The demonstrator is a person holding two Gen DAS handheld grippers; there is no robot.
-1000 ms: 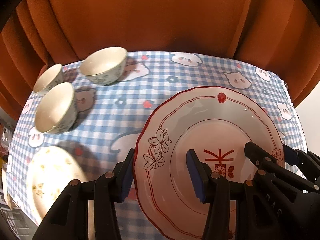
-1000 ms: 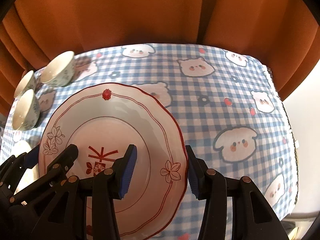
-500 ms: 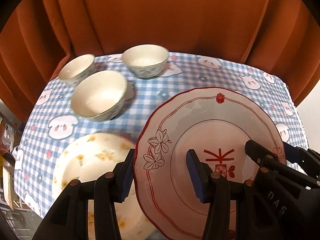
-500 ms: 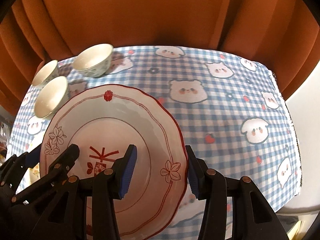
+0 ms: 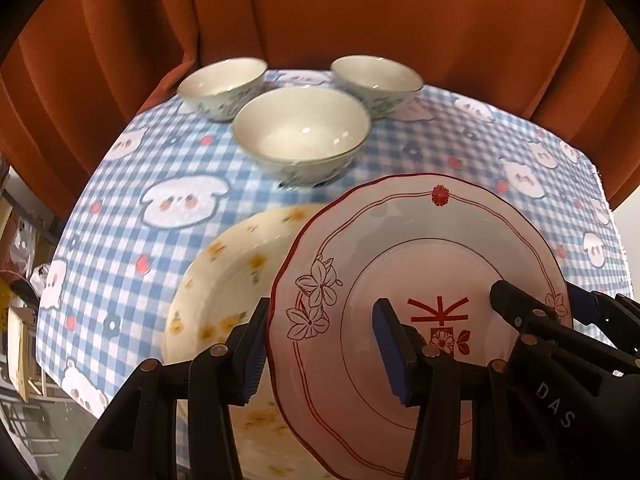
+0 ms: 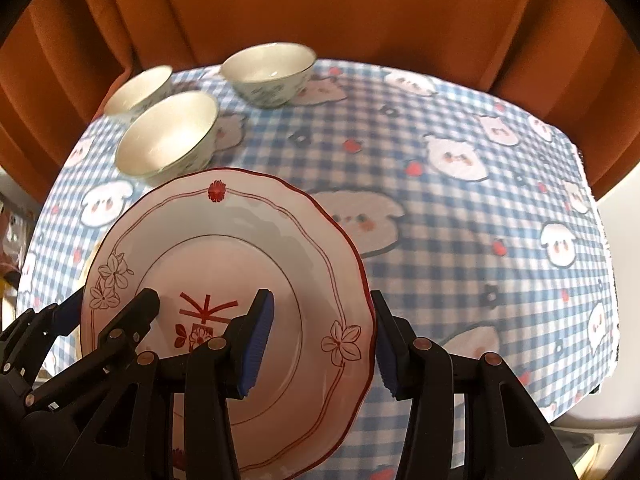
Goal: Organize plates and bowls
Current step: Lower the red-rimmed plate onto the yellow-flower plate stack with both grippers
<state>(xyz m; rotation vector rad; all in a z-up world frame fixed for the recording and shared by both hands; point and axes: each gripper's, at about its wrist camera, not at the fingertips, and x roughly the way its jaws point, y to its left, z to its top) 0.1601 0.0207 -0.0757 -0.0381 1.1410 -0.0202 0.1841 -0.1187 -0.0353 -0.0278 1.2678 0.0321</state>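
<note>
A: Red-rimmed plate (image 5: 420, 248), up off the table and carried between two tools. Clamped at its left rim by the left gripper (image 5: 320, 344), jaws part-way apart, one blue pad on the face and the other behind the edge.

B: Same on the other side: right gripper (image 6: 320, 332), likewise part-way apart, pinching the right rim. Nothing else held by either.

A: Hangs partly over the yellow-flowered plate (image 5: 224, 280), flat on the checked cloth (image 5: 160, 168). Looks like a stacking move, going by the task.

B: Not centred yet, though. Covers only the right part of the lower plate in the left view.

A: Worth worrying about a set-down off-centre. Could land rim on rim, chip the glaze, or rock and slide off.

B: Also glazed ceramic on small pads. Could slip if one hand pulls away from the other or twists, with only a narrow strip of rim in each grip.

A: Then the three bowls (image 5: 300, 136) behind, the nearest just past the lower plate. Might get knocked by the far rim if carried too far forward.

B: And close to the near edge of the cloth, that lower plate. Could be shoved over it by a careless landing.

A: Beyond all that, only the orange curtain (image 5: 360, 12).
</note>
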